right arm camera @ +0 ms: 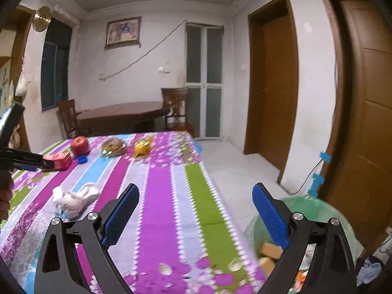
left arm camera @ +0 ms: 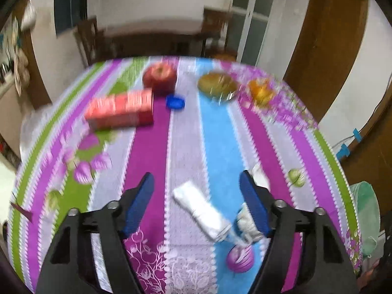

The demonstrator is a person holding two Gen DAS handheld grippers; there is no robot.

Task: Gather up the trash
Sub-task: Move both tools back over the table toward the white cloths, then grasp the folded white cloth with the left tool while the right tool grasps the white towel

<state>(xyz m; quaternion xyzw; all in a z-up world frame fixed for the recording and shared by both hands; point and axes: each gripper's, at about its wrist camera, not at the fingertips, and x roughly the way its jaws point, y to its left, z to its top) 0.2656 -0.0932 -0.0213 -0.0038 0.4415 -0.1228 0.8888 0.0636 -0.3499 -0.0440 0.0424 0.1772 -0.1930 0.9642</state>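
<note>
Striped purple-and-green tablecloth (left arm camera: 152,147) covers the table. Left gripper (left arm camera: 197,201) gapes wide, empty, straddling a crumpled white plastic wrapper (left arm camera: 203,210) at 6 o'clock, probably lining up a pinch. Right gripper (right arm camera: 196,210) spread wide, empty; green-lined trash bin (right arm camera: 316,210) at 4 o'clock.

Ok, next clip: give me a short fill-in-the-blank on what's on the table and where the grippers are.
1. The left gripper is ____ over the white crumpled wrapper.
2. The small cap beside the red box is ____ in colour.
3. The bin under the right gripper has a ____ liner.
4. Behind the box sits a red ____.

Missing words: open; blue; green; apple
</note>
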